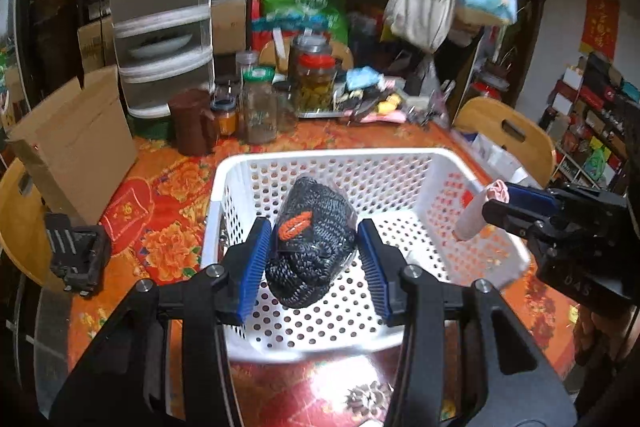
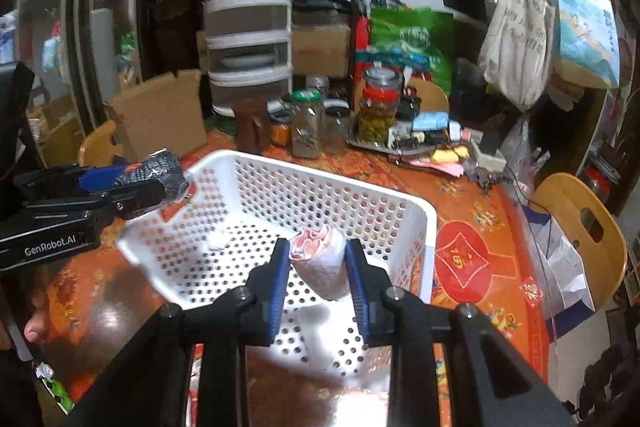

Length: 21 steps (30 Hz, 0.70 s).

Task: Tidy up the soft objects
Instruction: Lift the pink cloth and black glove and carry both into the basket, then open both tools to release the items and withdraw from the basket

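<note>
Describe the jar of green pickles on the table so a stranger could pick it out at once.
Start at the white perforated basket on the red floral tablecloth, then look beyond its far rim to the row of jars. The pickle jar stands at the right end of that row on a metal tray. Only it has a red band under a silver lid and yellow-green contents.

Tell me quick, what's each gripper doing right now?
Left gripper: closed on the dark knitted bundle, over the white basket.
Right gripper: closed on the rolled pink-and-white cloth, over the same basket.
</note>
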{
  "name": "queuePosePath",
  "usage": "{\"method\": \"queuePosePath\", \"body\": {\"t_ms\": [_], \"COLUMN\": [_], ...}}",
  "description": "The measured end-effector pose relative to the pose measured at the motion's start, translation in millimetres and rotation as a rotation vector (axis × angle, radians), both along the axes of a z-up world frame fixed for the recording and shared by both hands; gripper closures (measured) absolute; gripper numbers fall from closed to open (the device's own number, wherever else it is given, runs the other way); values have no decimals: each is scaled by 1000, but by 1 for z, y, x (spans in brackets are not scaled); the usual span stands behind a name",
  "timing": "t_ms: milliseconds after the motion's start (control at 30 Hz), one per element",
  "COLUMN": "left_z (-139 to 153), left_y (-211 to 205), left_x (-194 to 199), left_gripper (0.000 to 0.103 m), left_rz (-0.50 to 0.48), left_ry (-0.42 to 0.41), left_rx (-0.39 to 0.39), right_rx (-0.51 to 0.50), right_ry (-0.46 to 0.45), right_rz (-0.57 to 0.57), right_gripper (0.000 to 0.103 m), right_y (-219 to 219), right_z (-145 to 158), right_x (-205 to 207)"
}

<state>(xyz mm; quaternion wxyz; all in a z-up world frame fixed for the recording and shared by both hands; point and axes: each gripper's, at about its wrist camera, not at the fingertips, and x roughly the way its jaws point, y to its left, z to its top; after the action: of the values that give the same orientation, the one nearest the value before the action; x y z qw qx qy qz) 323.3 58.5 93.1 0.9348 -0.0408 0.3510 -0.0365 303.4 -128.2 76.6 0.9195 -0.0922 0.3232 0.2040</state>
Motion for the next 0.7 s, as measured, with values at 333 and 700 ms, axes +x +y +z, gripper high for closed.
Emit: {"method": "queuePosePath", "body": {"t_ms": [333, 700], "left_z": [-62, -87], "left_y": [-8, -7], "left_x": [54, 67], "left_gripper": [61, 60], "left_rz": [10, 19], "left_ry": [145, 182], "left_rx": [32, 40], "right_rx": [-63, -118], "right_ry": [127, 176], "right_rz": [-29, -56], "right_gripper": [76, 76], "right_y": [10, 12], "right_z": [-50, -76], "right_x": [58, 77]}}
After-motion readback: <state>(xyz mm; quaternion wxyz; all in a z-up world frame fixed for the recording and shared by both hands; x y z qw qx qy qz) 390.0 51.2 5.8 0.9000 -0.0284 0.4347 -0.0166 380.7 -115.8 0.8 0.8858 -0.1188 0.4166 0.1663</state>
